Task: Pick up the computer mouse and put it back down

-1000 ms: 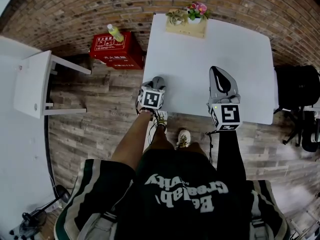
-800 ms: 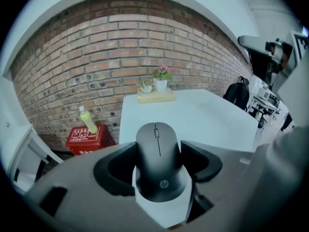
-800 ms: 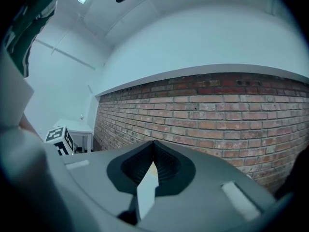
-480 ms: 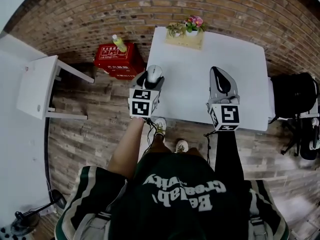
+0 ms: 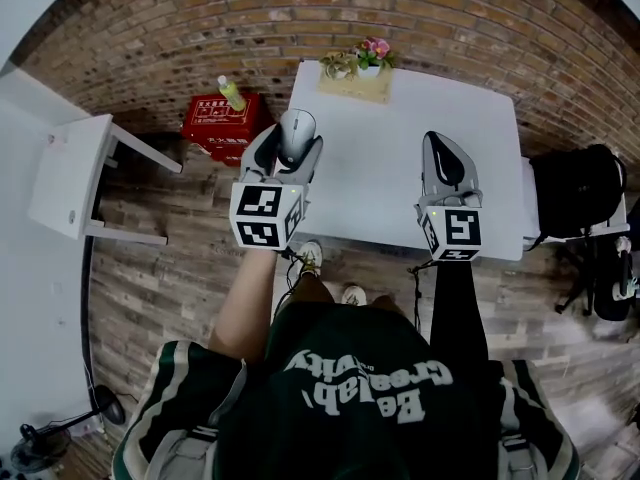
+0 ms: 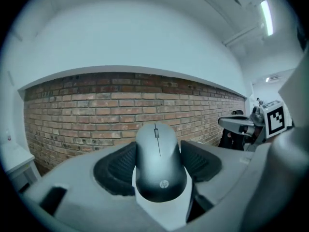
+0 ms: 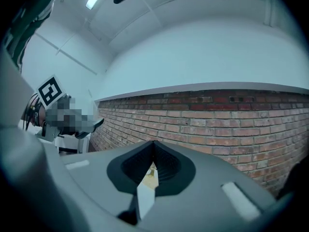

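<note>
Both forearms extended forward. Left gripper (image 5: 290, 156) held near level over desk (image 5: 400, 203) left edge, jaws clamped on grey computer mouse (image 5: 297, 131), held clear of desk. Right gripper (image 5: 445, 160) held level above near edge, jaws closed together, nothing gripped. Flower planter (image 5: 357, 76) at far edge.

this is looking like an office-like studio room: a brick wall (image 5: 200, 28) is running behind a white table (image 5: 400, 178), a flower planter (image 5: 358, 73) is sitting at its far edge, and a black chair (image 5: 575, 193) is standing on the wood-plank floor (image 5: 170, 268).
</note>
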Demonstrator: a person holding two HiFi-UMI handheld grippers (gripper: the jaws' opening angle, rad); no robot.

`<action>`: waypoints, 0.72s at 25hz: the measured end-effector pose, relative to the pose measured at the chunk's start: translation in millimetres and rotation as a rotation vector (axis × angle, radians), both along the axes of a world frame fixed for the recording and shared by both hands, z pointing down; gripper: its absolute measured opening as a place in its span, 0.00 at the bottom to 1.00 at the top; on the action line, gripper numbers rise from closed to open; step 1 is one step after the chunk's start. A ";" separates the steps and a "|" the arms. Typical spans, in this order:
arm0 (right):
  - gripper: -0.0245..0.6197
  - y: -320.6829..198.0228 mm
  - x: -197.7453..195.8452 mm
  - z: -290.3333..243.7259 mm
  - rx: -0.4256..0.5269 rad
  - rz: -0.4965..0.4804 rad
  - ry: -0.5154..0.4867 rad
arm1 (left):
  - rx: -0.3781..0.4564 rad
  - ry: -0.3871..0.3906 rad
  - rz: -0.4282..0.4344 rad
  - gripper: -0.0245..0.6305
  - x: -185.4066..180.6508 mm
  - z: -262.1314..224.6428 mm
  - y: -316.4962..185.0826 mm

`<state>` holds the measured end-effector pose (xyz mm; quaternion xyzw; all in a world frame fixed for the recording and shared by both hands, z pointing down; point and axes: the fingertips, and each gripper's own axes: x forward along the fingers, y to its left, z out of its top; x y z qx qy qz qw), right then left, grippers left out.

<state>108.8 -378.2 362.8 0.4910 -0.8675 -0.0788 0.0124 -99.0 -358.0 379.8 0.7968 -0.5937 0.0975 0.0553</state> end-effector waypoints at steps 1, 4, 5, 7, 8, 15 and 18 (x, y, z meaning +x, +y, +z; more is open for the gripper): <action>0.06 1.4 3.8 -2.5 0.006 0.003 0.000 | 0.021 0.005 0.005 0.48 4.5 -8.3 2.1; 0.06 5.0 13.6 -11.6 0.024 0.013 -0.001 | 0.075 0.016 0.022 0.48 16.8 -31.7 7.4; 0.06 6.1 16.1 -14.7 0.029 0.014 -0.001 | 0.090 0.018 0.027 0.48 20.2 -38.4 9.0; 0.06 7.9 20.2 -20.2 0.038 0.016 -0.004 | 0.123 0.022 0.036 0.48 26.1 -51.1 12.0; 0.06 8.7 21.8 -22.2 0.042 0.015 -0.007 | 0.144 0.024 0.039 0.48 28.6 -57.5 13.6; 0.06 16.9 19.4 -27.2 0.060 0.003 -0.012 | 0.243 0.031 0.059 0.48 36.6 -84.8 26.5; 0.06 20.4 17.1 -29.8 0.067 0.002 -0.008 | 0.254 0.032 0.068 0.48 37.9 -88.8 29.6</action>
